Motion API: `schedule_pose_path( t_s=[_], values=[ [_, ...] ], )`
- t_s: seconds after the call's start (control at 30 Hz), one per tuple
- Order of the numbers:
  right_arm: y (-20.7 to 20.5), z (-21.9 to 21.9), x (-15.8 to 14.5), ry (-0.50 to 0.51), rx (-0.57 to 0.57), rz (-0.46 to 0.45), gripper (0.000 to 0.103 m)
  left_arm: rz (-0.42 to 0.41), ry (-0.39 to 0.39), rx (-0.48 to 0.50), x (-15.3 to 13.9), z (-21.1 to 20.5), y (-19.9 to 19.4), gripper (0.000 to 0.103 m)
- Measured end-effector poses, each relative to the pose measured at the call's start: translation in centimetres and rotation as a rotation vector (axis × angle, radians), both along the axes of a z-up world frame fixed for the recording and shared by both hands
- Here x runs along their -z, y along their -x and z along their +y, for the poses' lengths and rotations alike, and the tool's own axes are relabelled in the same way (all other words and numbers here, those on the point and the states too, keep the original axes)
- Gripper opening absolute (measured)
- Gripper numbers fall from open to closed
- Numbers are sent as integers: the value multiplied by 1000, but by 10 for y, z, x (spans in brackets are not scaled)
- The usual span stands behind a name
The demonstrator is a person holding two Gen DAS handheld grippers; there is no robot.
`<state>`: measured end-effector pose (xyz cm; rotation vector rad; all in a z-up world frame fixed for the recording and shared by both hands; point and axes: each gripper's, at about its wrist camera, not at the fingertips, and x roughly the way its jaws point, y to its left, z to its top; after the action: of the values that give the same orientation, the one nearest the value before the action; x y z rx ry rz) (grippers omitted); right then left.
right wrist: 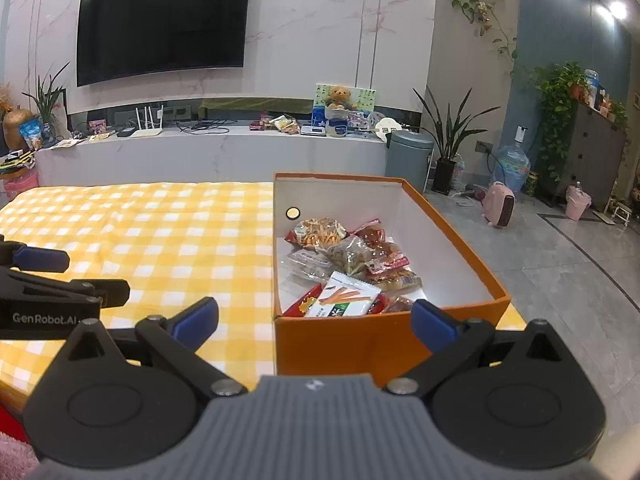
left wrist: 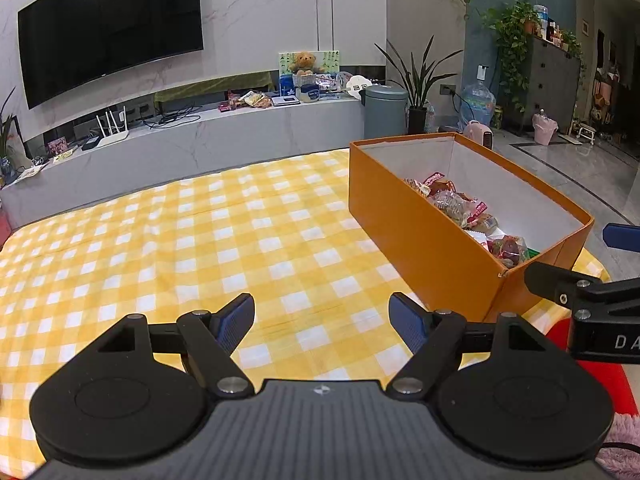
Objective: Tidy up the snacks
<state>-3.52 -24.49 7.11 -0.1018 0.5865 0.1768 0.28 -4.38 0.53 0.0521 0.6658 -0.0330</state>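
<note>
An orange box [left wrist: 412, 236] [right wrist: 344, 344] with a white inside stands on the right part of a yellow checked tablecloth [left wrist: 180, 248] [right wrist: 152, 232]. Several snack packets [right wrist: 348, 264] [left wrist: 460, 204] lie in it, among them a white packet with orange sticks [right wrist: 344, 296] at the near end. My left gripper [left wrist: 322, 314] is open over bare cloth, left of the box, holding nothing. My right gripper [right wrist: 316, 316] is open too, its jaws wide apart before the box's near wall. Each gripper shows at the edge of the other's view [left wrist: 584, 288] [right wrist: 60, 280].
Behind the table runs a low white TV shelf [left wrist: 192, 136] with a router, cables and more snack packs, under a wall TV [right wrist: 164, 20]. A grey bin [right wrist: 410, 156], potted plants, a water jug and a pink heater [right wrist: 500, 204] stand on the floor at right.
</note>
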Motion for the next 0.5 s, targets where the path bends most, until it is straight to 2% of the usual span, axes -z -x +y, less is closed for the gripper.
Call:
schedule_pose_path(
  t_s=[0.5],
  values=[
    [-3,2,2,7,-5,8,100,9,22,-15,-3,6,1,90]
  ],
)
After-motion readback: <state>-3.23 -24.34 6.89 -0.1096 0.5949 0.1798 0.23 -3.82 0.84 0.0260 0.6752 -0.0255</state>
